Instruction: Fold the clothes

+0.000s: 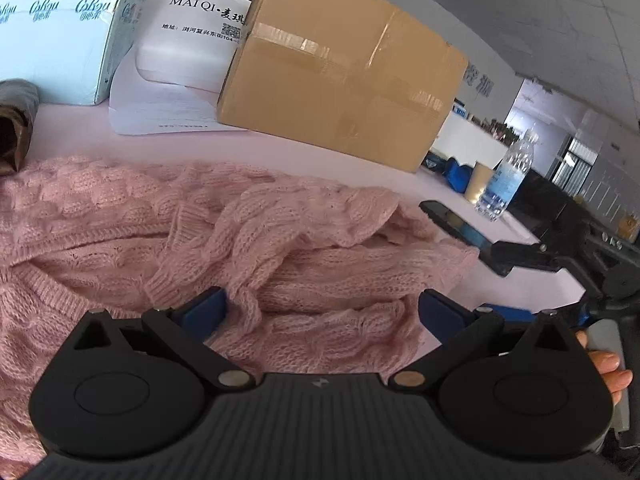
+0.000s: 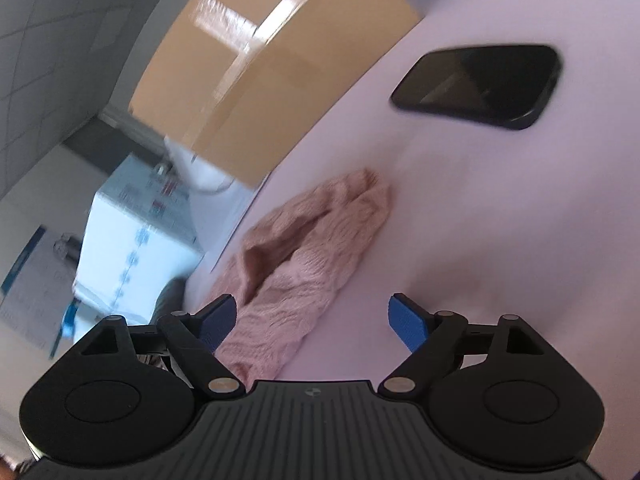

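left wrist view has your left gripper [image 1: 322, 306] wide open over the rumpled pink sweater [image 1: 240, 240] on the tabletop [image 1: 280, 148], your right gripper [image 2: 312, 320] also wide and empty at its right end, so next pinch an edge.

A pale pink table [image 1: 304, 148] fills the middle of the left wrist view. On it lie a rumpled pink knitted sweater [image 1: 248, 240] in the lower left, a cardboard box [image 1: 340, 72] at upper centre, white papers [image 1: 160, 108], a light blue box [image 1: 56, 40], a clear water bottle [image 1: 508, 176], a paper cup [image 1: 480, 180] and a black phone [image 2: 480, 84].
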`<action>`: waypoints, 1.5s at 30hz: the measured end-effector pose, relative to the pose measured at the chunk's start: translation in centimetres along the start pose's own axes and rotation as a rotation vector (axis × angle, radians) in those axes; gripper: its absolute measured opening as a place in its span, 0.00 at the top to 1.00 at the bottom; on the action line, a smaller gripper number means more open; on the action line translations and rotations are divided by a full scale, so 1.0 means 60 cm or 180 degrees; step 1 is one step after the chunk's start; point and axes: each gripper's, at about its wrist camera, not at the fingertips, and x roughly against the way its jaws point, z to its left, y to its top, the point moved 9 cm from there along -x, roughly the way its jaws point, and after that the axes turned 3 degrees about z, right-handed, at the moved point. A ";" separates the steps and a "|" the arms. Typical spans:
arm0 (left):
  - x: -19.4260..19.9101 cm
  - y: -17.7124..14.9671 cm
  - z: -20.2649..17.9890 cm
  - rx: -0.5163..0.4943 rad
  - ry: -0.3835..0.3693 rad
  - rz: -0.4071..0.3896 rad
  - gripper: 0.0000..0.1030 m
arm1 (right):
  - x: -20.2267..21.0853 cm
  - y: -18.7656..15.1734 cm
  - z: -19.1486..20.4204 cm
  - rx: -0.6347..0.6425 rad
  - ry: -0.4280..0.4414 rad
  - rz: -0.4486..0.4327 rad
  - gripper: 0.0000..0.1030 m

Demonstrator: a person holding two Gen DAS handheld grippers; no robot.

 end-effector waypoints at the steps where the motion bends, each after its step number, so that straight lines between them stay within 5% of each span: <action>1: -0.001 0.000 -0.002 -0.0038 0.0033 0.0009 0.00 | -0.004 -0.002 0.004 0.0079 -0.0031 -0.0035 0.18; 6: 0.000 -0.001 -0.004 -0.0055 0.0060 0.0008 0.00 | -0.042 -0.013 0.027 0.0480 -0.0219 -0.0253 0.20; 9: -0.001 -0.002 -0.007 -0.0099 0.0097 0.0025 0.00 | -0.071 -0.023 0.043 0.0555 -0.0224 -0.0269 0.41; 11: -0.002 -0.002 -0.008 -0.0105 0.0102 0.0028 0.00 | -0.086 -0.025 0.044 0.0542 -0.0283 -0.0261 0.74; 14: -0.002 -0.001 -0.009 -0.0109 0.0105 0.0033 0.00 | -0.092 -0.015 0.031 0.0287 -0.0243 -0.0315 0.85; 20: -0.003 0.004 -0.012 -0.0081 -0.0069 0.0031 0.00 | -0.089 0.004 0.059 0.0561 -0.0415 -0.0569 0.89; 24: 0.017 0.025 0.015 0.0285 -0.0179 -0.0279 0.00 | -0.077 0.018 0.110 0.0803 -0.0378 -0.0833 0.89; 29: 0.082 0.041 0.103 0.1091 0.0630 -0.1217 0.00 | -0.075 0.025 0.154 0.0927 -0.0378 -0.0795 0.89; 34: 0.161 0.016 0.139 0.1578 0.1097 -0.1943 0.00 | -0.081 0.011 0.201 0.1169 -0.0354 -0.0852 0.89; 37: 0.186 -0.006 0.153 0.1842 0.0949 -0.2073 0.00 | -0.090 0.001 0.225 0.1323 -0.0355 -0.0911 0.89; 42: 0.217 -0.042 0.171 0.2058 0.0228 -0.1947 0.00 | -0.102 -0.026 0.280 0.1536 -0.0146 -0.0884 0.89; 45: 0.245 -0.065 0.163 0.1887 0.0517 -0.1911 0.00 | -0.110 -0.054 0.327 0.1698 0.0049 -0.0889 0.89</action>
